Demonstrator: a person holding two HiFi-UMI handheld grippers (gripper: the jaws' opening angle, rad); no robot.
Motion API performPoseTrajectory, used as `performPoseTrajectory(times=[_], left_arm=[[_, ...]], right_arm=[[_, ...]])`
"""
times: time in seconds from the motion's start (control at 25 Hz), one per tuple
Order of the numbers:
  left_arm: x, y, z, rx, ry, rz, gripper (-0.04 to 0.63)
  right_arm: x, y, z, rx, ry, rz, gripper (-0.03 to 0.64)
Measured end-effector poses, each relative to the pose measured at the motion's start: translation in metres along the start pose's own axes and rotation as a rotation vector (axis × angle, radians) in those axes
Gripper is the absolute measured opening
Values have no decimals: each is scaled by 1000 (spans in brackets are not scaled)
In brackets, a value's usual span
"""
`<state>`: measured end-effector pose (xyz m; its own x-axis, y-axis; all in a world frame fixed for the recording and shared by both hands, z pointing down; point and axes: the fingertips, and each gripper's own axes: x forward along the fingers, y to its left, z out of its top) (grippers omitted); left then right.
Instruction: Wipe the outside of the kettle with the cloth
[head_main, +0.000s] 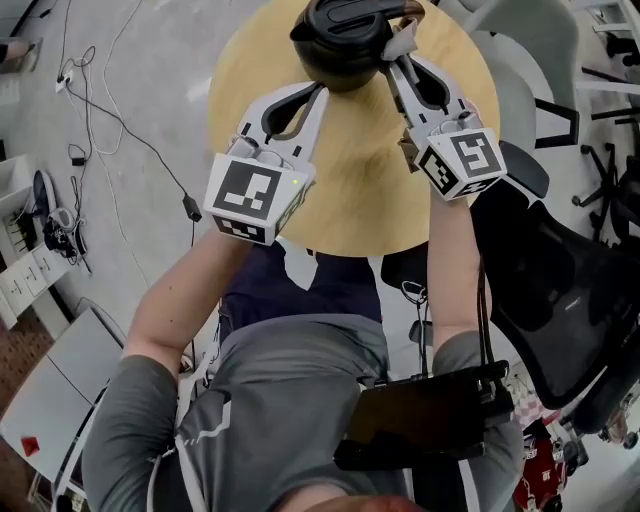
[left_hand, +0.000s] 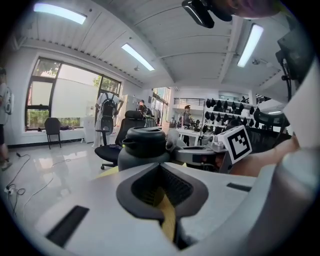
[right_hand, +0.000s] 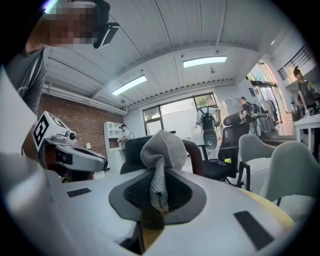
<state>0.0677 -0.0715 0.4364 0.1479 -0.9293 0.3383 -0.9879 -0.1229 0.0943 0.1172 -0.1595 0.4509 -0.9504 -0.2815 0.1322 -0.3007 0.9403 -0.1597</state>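
Round wooden table (head_main: 352, 195), black office chair (head_main: 568, 300)

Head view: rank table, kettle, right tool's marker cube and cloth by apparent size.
1. table
2. kettle, cut off by the frame top
3. right tool's marker cube, nearer the camera, so flattered
4. cloth, only a scrap showing

Bright, even indoor light. Ceiling strips (left_hand: 136, 56) and a far-left window (left_hand: 75, 97) light the room; the window is blown out, with glare on the floor (left_hand: 55, 162). Soft shadows on the table (head_main: 350, 220). Both gripper views are fisheye with dark corners and bent edges; the nearest foreground is blurred.
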Motion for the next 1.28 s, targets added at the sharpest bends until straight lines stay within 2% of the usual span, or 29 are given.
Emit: performPoseTrajectory(times=[0.2,0.52,0.68,0.8,1.04,1.28], left_arm=[[3,15,-12,-10,-2,10,9],[11,22,-35,-18,10,24,9],[9,17,-40,-31,-16,-2,8],[12,16,-47,-34,0,18,9],[8,17,-49,-46,42,56,9],[-8,8,-13,-63,25,81,9]], right_arm=[[8,-8,-33,16,67,-35,51],[18,-12,-89,-41,216,-118,51],[21,-13,-106,-45,269,-118,51],[20,-14,-116,-57,306,-109,51],[9,-13,-102,-27,308,-101,52],[-14,12,-18,3,139,-55,52]])
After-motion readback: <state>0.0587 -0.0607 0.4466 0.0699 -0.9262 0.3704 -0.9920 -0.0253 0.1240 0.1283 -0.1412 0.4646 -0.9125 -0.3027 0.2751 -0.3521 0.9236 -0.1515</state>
